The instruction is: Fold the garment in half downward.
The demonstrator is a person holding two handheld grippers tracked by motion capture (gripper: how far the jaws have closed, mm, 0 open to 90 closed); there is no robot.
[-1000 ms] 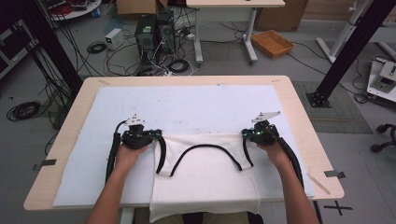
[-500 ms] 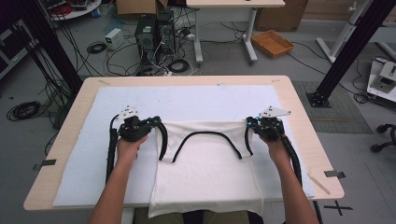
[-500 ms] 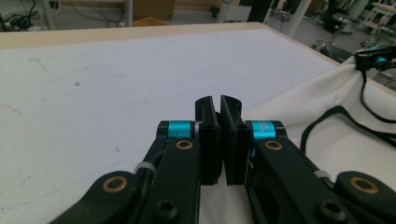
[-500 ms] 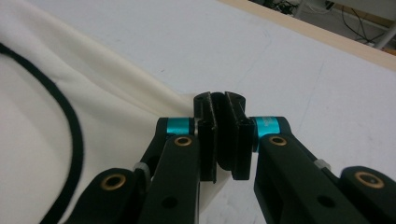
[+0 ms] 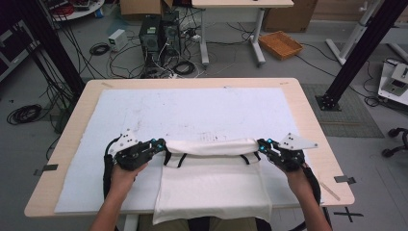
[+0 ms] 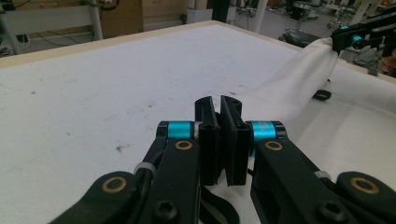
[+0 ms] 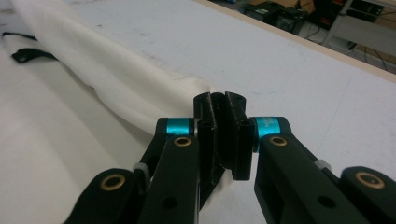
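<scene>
**White tote bag held taut by its two top corners**

The white tote bag is gripped at both ends of its top edge. The left gripper is clenched on the bag's left corner, and the right gripper is clenched on the right corner; in each gripper view the black fingers are seen pressed together with white cloth pinched between them. The fabric between the two pairs of fingers is stretched into a straight, rolled band, which appears to be why the hands are held wide apart: tension keeps the top edge level and the body smooth. The black handles lie just below that band, inward of each set of fingers.

Below the fingers, the bag's body is spread flat toward the person, and its lower edge hangs past the near edge of the table. Beyond the fingers, a wide stretch of the white mat is left bare, so ample room is judged to exist for the bag to be drawn farther onto the table. Outward of each gripper, less mat remains before the table's side edges.
</scene>
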